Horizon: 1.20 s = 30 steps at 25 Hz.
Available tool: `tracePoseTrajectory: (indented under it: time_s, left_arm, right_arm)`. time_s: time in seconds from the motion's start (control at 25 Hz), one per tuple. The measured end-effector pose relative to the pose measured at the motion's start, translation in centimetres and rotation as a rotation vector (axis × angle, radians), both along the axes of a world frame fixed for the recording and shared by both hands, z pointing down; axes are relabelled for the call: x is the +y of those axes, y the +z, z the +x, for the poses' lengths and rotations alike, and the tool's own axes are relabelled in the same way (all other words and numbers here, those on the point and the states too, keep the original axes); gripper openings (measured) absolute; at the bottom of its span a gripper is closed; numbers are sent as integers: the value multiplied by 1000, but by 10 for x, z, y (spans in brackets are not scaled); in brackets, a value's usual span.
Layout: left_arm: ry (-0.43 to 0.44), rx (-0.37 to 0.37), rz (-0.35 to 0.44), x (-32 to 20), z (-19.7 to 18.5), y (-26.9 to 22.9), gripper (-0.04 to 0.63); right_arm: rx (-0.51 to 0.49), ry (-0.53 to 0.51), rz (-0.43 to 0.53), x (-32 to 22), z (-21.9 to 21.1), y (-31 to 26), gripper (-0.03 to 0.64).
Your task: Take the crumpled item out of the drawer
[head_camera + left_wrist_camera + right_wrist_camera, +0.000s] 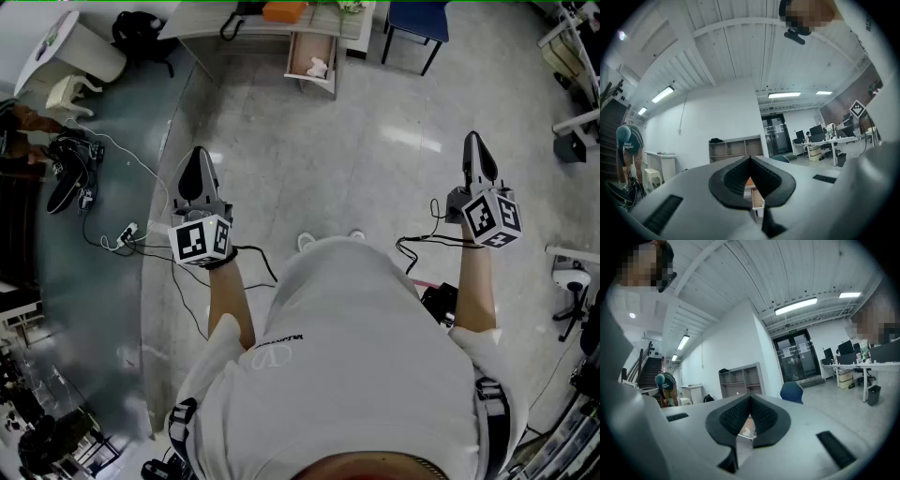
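Note:
Far ahead, under a desk (267, 28), an open wooden drawer (302, 54) holds a white crumpled item (318, 67). I stand well back from it. My left gripper (198, 155) and right gripper (473, 141) are both held out at chest height and point toward the desk. Each has its jaws closed tip to tip with nothing between them. In the left gripper view (750, 158) the drawer (757, 199) shows through the gap below the tips. In the right gripper view (750, 395) the crumpled item (747, 431) shows the same way.
An orange object (284, 11) lies on the desk and a blue chair (417, 23) stands to its right. Cables and a power strip (127, 234) trail over the floor at left, near a white stool (73, 92). Equipment stands (572, 291) crowd the right edge.

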<state>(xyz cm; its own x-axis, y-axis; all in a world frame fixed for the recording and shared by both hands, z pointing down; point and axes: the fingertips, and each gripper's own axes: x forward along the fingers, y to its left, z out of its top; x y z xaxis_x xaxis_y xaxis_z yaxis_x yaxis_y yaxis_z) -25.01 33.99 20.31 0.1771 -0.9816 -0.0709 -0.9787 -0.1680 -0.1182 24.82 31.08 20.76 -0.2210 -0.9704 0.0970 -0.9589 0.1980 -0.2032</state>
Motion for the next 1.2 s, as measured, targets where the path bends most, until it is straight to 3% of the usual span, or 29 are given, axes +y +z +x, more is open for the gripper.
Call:
tracePoseTrajectory:
  time_s: [0.64,1.2]
  left_arm:
    - [13,14,-9,11,24,-5,0]
    - [44,38,-35,10,99,0,0]
  right_arm:
    - [-20,11,23,13,19,-7,2]
    - [-18,-51,3,9,60,3,2]
